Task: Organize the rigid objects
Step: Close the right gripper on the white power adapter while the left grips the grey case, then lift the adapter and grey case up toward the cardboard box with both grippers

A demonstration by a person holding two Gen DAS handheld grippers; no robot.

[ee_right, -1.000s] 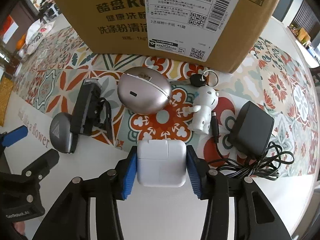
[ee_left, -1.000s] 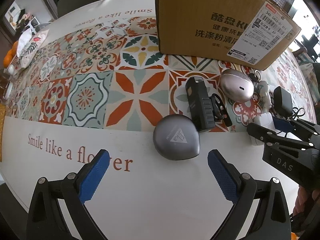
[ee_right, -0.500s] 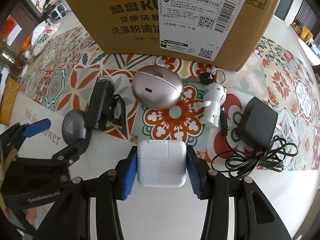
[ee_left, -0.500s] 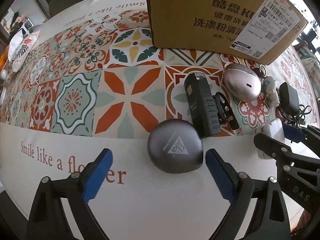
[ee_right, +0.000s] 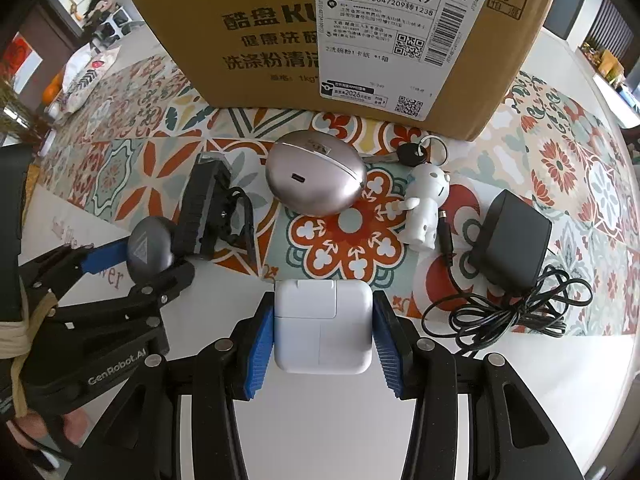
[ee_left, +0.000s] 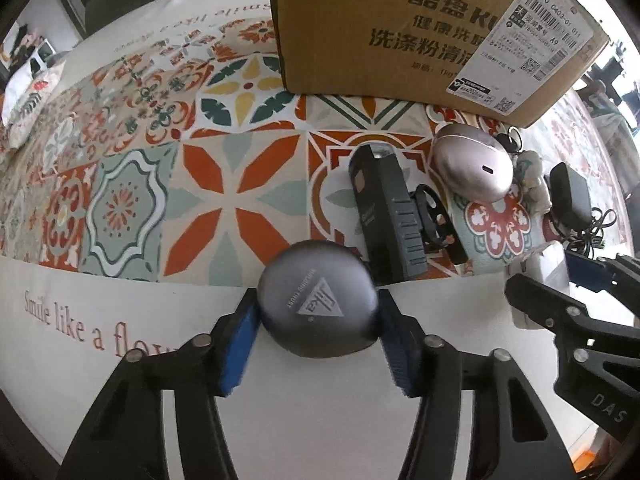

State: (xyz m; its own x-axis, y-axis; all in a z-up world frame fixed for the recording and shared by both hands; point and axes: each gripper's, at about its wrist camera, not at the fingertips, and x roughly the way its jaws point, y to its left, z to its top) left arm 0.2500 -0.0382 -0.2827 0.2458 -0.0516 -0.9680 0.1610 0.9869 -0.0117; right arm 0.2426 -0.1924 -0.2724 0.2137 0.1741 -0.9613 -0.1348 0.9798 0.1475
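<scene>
Grey round case [ee_left: 318, 299] and white square charger [ee_right: 323, 325] are each sitting clamped between blue pads.
Left gripper [ee_left: 318, 334] is squeezing the case at the tablecloth's [ee_left: 132, 200] white border, just beside a black device [ee_left: 386, 216]; right gripper [ee_right: 323, 338] is pinching the charger near a silver oval case [ee_right: 316, 178], robot figurine [ee_right: 426, 204] and black adapter [ee_right: 512, 246], before a cardboard box [ee_right: 260, 40].

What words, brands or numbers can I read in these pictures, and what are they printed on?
"Smile like a flow": patterned tablecloth, rest hidden.
"Jika": round dark grey case in the left tongs.
"酷盘", "洗涤粉清": brown cardboard box.
"观湖壹号", "A9", "011": box's white shipping label; finer print unreadable.
"GenRobot.AI": left tongs' body.
"DAS": right tongs' body.
White square charger: none.
</scene>
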